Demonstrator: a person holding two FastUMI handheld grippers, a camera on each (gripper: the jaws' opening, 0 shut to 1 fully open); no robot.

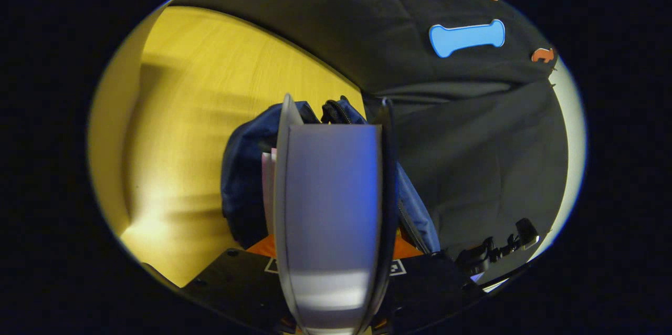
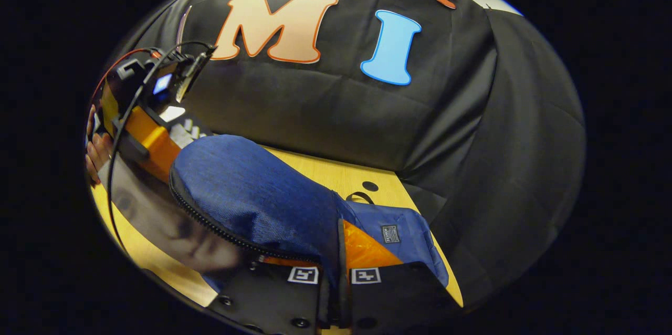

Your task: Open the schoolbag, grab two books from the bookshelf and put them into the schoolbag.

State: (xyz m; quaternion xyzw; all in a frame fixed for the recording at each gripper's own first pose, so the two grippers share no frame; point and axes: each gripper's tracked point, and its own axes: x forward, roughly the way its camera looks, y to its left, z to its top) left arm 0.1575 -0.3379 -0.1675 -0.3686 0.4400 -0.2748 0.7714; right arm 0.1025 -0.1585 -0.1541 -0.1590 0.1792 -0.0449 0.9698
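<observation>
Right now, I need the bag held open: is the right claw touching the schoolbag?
Touching. Right gripper view shows the right claw pinching blue fabric of the schoolbag.

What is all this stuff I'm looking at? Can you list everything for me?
Blue fabric schoolbag: one, blue, on the table, its flap pinched by the right gripper.
Grey hardcover book: one, grey, clamped in the left gripper, heading into the bag.
Pale pink book: one, pink-white, already inside the bag.
Yellow wooden table: one, yellow, under the bag.
Black cloth wall: one, black, behind the table.
Left gripper: one, shut on the book.
Right gripper: one, shut on the bag's flap.
Hand: one, holding the left gripper at the far left of the right gripper view.
</observation>
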